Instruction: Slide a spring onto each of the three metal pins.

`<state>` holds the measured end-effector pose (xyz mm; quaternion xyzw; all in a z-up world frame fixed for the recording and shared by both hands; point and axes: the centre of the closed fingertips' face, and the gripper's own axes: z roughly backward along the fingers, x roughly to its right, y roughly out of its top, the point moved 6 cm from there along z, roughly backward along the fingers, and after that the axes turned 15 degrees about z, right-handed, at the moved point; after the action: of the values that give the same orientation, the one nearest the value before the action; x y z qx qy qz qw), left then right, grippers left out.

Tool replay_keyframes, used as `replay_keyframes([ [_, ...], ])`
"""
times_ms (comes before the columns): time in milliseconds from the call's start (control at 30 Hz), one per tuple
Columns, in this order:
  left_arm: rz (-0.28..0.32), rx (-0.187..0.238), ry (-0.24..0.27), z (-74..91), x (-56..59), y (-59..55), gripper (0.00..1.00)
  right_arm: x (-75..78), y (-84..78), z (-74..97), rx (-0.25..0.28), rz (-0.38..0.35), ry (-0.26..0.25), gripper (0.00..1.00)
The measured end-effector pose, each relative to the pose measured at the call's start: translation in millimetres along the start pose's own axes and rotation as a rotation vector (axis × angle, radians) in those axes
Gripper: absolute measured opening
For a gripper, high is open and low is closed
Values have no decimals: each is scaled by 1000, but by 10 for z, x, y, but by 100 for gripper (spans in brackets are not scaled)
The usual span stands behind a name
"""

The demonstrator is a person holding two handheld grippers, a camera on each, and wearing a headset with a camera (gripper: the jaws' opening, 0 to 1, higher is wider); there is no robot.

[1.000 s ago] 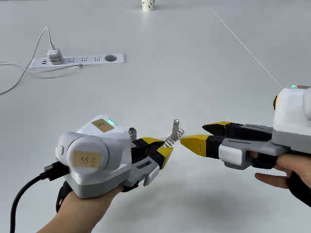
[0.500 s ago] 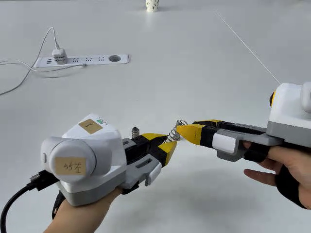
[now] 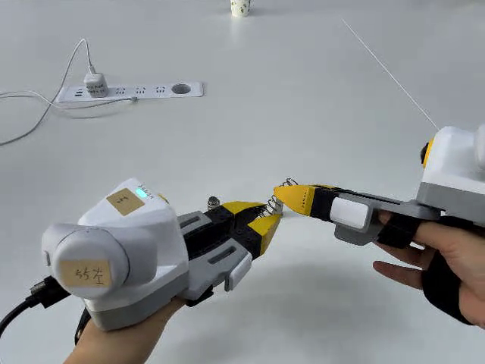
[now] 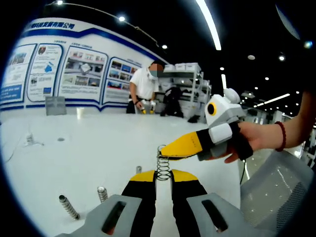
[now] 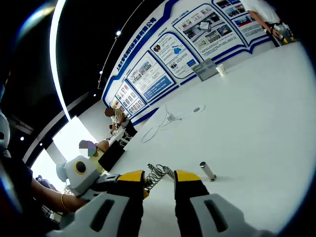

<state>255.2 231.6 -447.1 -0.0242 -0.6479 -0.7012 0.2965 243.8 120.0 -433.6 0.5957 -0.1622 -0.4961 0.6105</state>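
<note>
Spring stands up between the tips of the left tool, which is pressed together on its lower end. It is held above the counter, not resting on it. We judge a pin runs inside the coils, but we cannot make it out. Right tool meets the spring's upper end, jaws nipped in on the top coils.

Step in hand, by our reading: seating this spring down its pin. The next move calls for a straight push along the axis with the left tool steady, so the coils neither buckle nor jump off.

Count: two tools, one spring held. On the counter, in the left gripper view, are two coil-wrapped pieces: an upright pin and a second pin, leaning or lying, we cannot tell. There is also one small stub we cannot identify.
</note>
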Motion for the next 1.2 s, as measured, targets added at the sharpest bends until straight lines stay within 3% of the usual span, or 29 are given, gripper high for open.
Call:
replay_keyframes([
  [333,-11,22,-37,5,81,35,11,-67,65,2,48,-43,62,17],
  [767,-28,-11,-7,27,82,19,11,-172,77,-31,37,11,107,12],
  [900,-45,-27,12,35,63,-1,11,-176,68,-52,17,69,95,11],
  [1100,-65,-46,30,54,41,1,12,-137,91,-43,25,84,81,11],
  [1200,-118,-60,55,73,25,10,12,-119,123,-35,32,112,63,11],
])
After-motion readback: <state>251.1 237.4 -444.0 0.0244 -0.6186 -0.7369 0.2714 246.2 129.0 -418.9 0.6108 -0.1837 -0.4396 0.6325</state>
